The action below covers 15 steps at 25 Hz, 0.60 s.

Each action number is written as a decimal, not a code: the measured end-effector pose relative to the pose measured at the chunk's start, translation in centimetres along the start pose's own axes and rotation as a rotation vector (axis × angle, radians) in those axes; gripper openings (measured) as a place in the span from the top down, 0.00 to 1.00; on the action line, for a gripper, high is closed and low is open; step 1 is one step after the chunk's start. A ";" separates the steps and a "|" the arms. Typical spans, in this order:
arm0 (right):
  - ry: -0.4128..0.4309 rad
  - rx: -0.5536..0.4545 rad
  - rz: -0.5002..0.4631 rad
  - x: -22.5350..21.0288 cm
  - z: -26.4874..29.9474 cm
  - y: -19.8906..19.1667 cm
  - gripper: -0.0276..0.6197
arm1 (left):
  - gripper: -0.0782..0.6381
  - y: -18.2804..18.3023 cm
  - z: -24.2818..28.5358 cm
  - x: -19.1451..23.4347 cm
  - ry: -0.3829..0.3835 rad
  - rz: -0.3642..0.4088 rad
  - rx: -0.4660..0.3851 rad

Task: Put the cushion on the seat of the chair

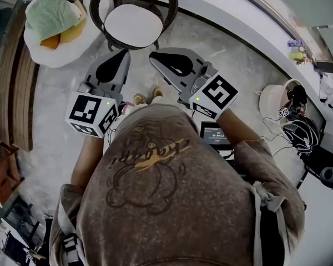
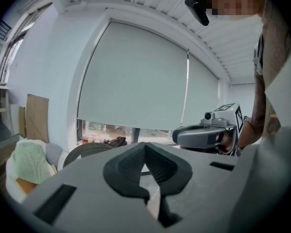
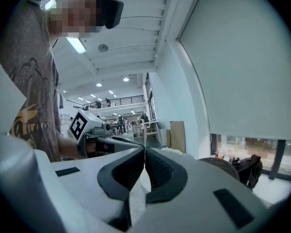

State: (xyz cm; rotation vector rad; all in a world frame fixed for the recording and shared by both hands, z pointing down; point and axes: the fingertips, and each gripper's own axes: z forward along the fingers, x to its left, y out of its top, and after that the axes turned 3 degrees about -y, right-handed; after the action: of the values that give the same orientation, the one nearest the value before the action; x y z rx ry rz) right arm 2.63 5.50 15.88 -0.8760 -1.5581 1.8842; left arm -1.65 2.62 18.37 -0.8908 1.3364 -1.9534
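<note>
Plainly, both grippers are held side by side in front of the person (image 1: pixel 166 204), tips pointing nearly level towards the chair (image 2: pixel 87 151). The left gripper (image 2: pixel 145 147) is seen with its jaws pressed together and nothing between them. The jaws of the right gripper (image 3: pixel 144 150) are likewise closed tip to tip, and no object is gripped.

A white round cushion (image 1: pixel 132 25) is seen lying on the chair's seat, inside the dark rim, just ahead of both jaw tips and touched by neither. A green cushion (image 1: pixel 50 13) is found off to the left of the left gripper, heaped on a white armchair (image 1: pixel 61 54) with something orange beneath it. Which of the two cushions is meant by the task cannot be told.
</note>
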 end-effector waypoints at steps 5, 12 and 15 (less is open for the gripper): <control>0.020 -0.010 0.004 0.0 -0.3 0.0 0.92 | 0.88 0.0 0.4 -0.7 -0.008 0.000 -0.003; 0.033 0.004 -0.010 -0.4 -0.5 -0.6 0.92 | 0.88 -0.3 0.8 -0.9 -0.004 0.006 -0.001; 0.038 0.003 -0.008 -0.7 -0.3 -0.5 0.92 | 0.88 -0.2 1.0 -0.7 -0.006 0.002 0.001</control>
State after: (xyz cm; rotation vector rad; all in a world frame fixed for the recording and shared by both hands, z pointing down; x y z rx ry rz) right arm 3.31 5.27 16.38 -0.8975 -1.5338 1.8529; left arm -0.43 2.66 18.71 -0.8930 1.3323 -1.9486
